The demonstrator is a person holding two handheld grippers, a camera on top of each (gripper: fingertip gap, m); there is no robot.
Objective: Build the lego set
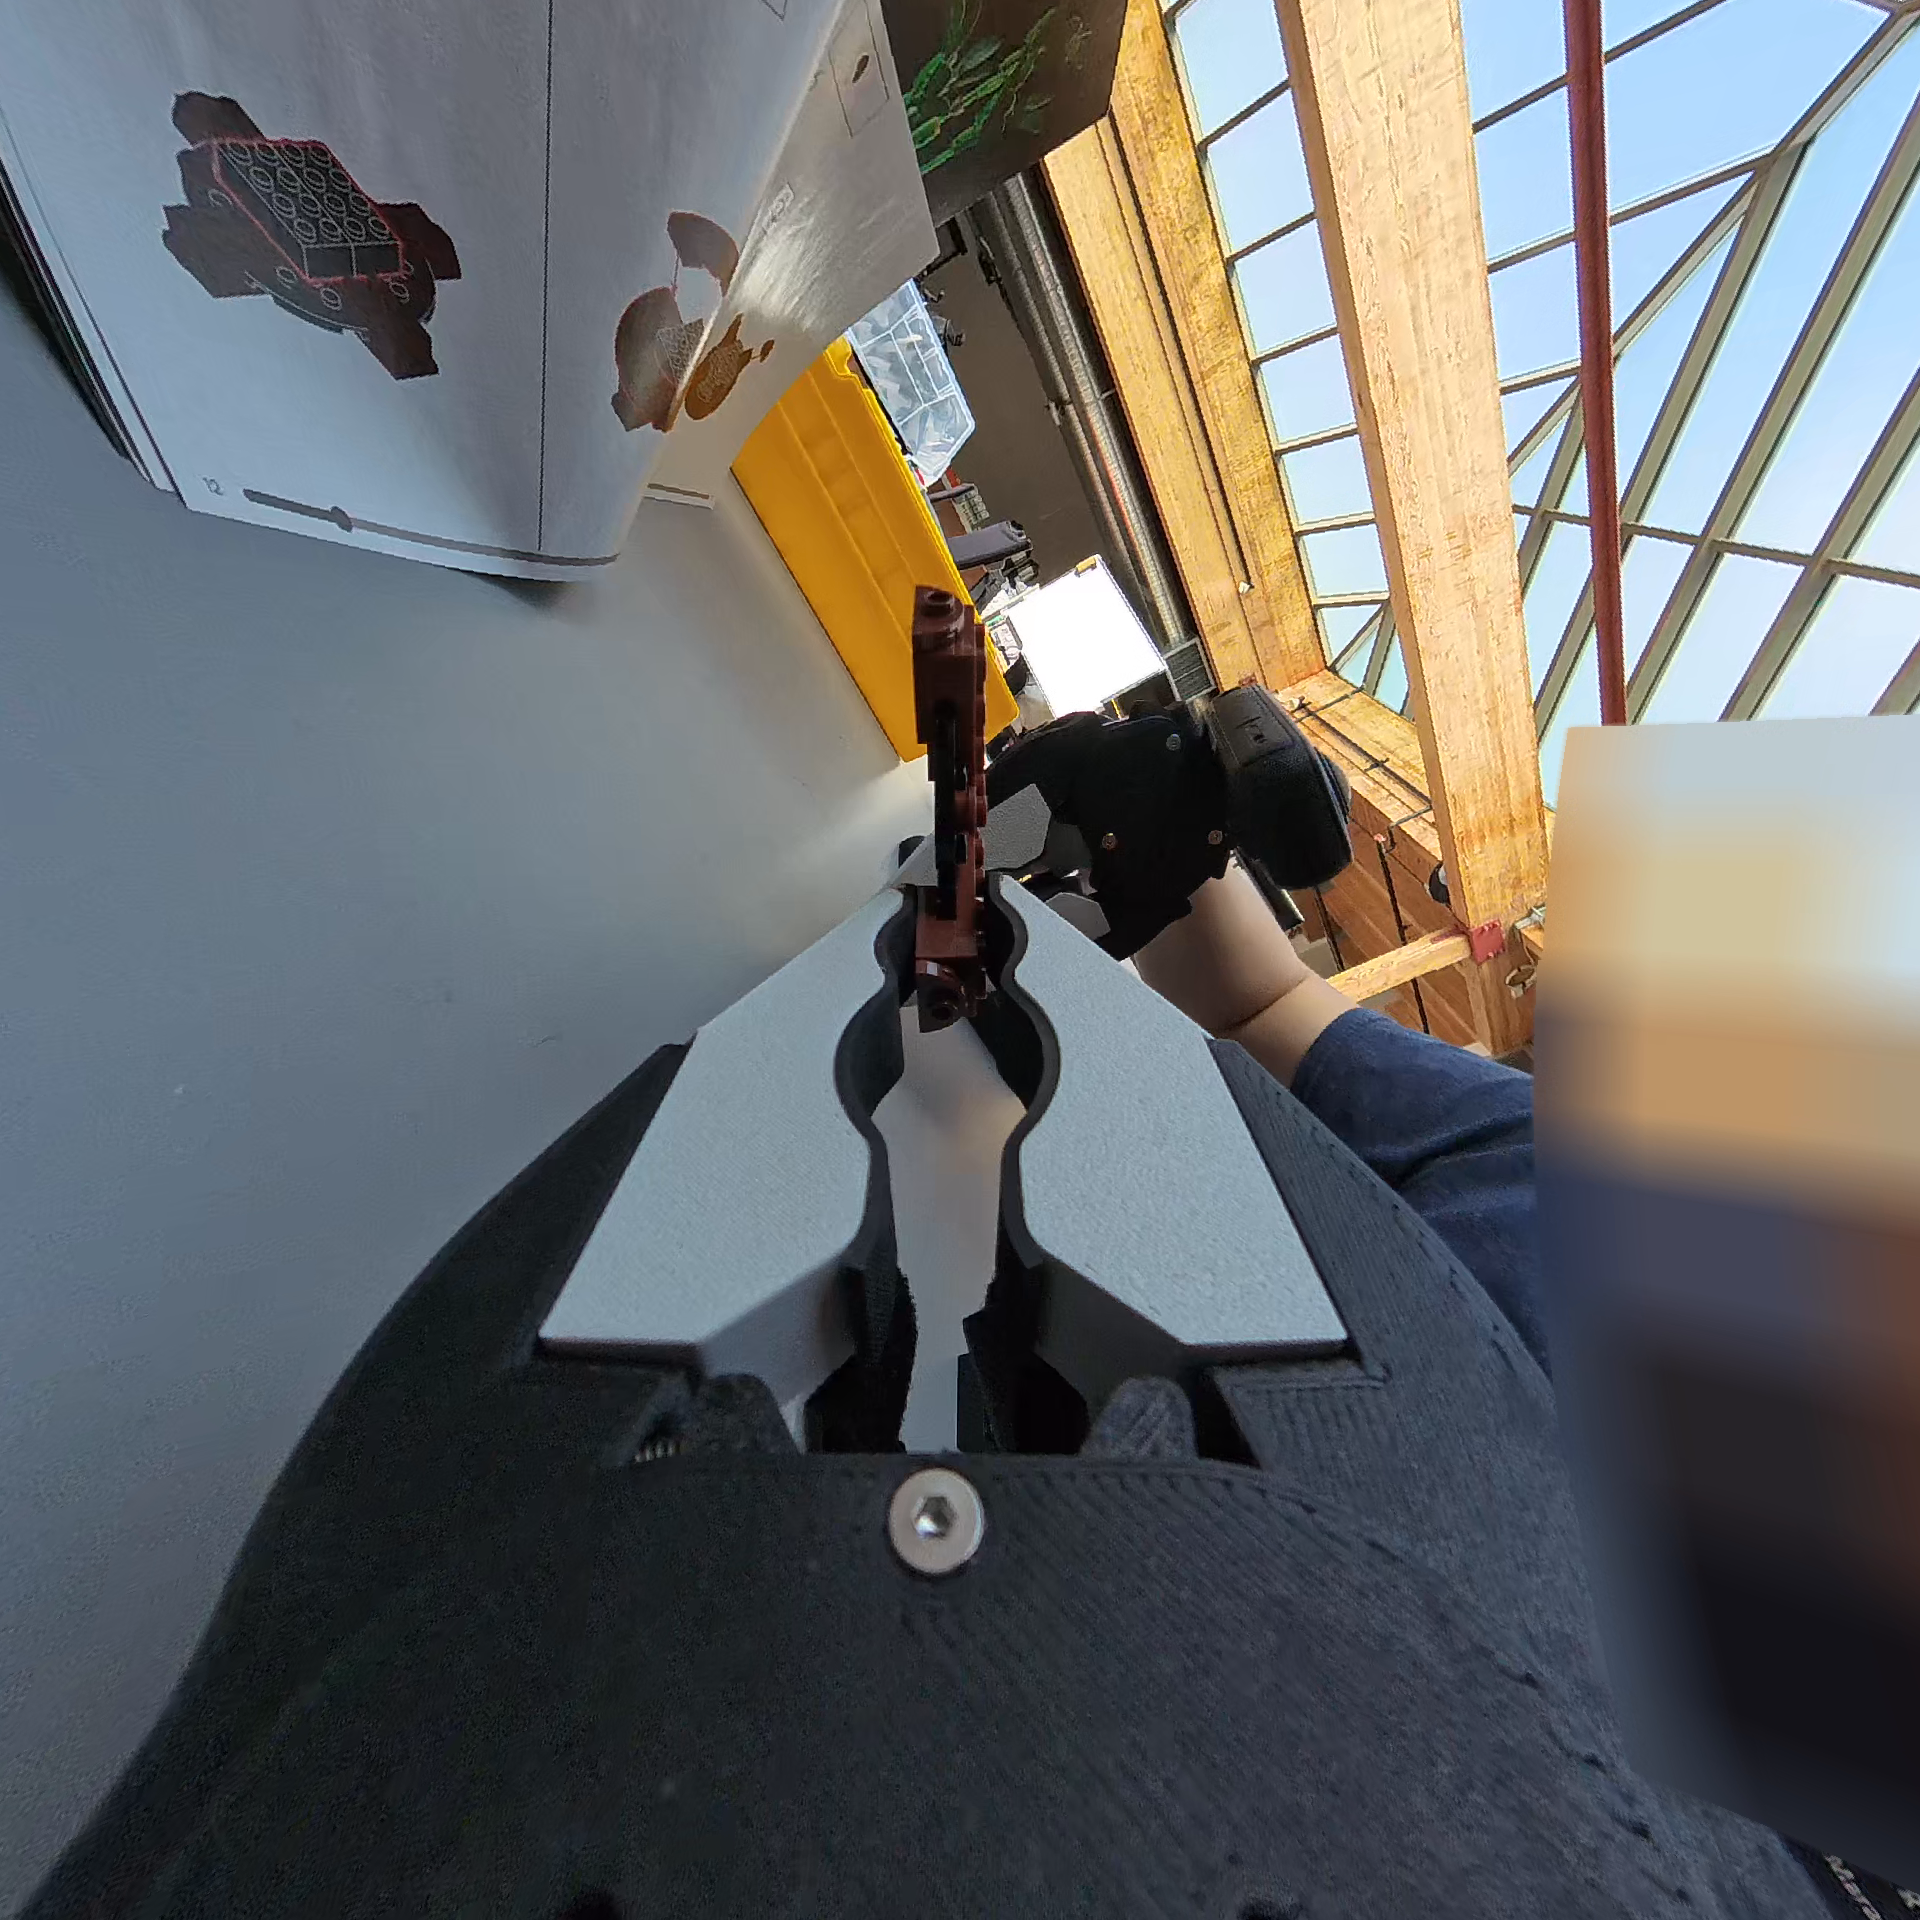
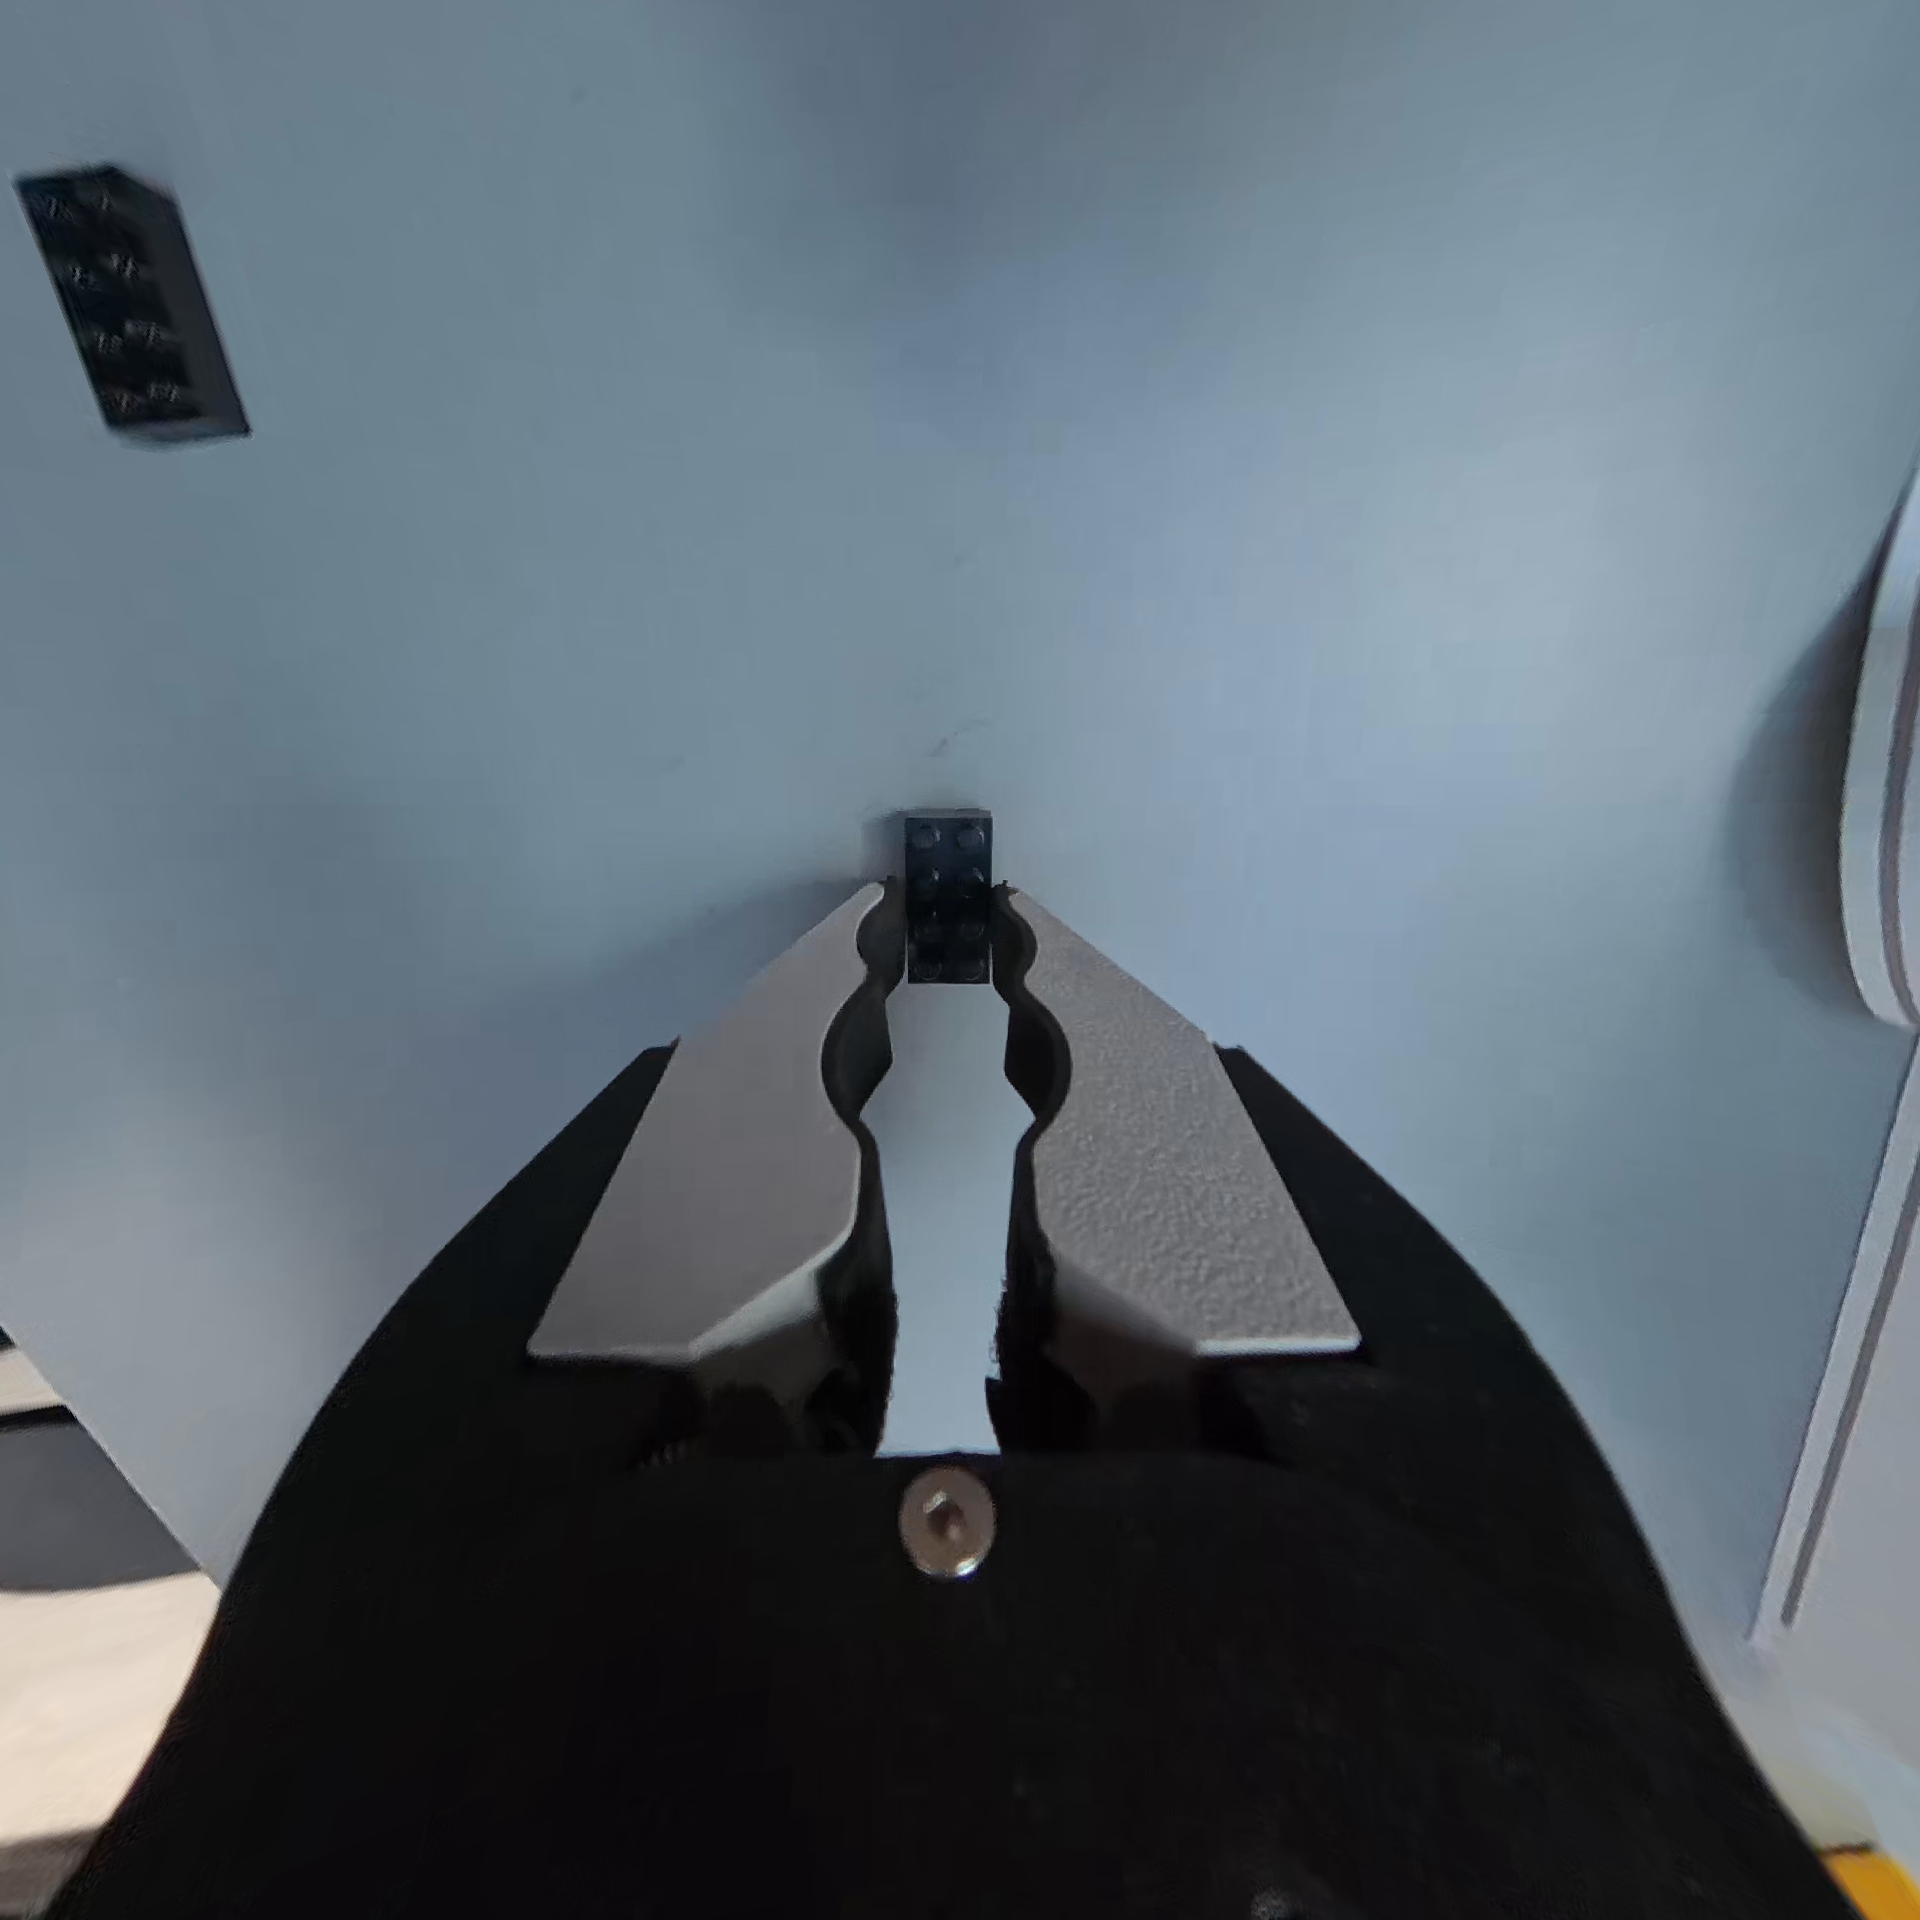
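Observation:
My left gripper [image 1: 951,914] is shut on a reddish-brown and black lego assembly [image 1: 951,790], held edge-on and tilted up off the grey table [image 1: 312,831]. The right gripper [image 1: 1132,821] shows behind it, held by a person's hand. In the right wrist view my right gripper [image 2: 945,914] is shut on a small black 2x4 brick [image 2: 948,894], studs facing the camera, just above the table [image 2: 1143,416]. A second black 2x4 brick [image 2: 130,307] lies on the table at the upper left.
An open instruction booklet [image 1: 416,312] lies on the table at upper left. A yellow bin [image 1: 862,540] and a clear parts box [image 1: 914,364] stand beyond it. A white rounded object [image 2: 1886,790] sits at the right edge of the right wrist view. The left gripper's tips are roughly 15 centimeters from the right gripper's.

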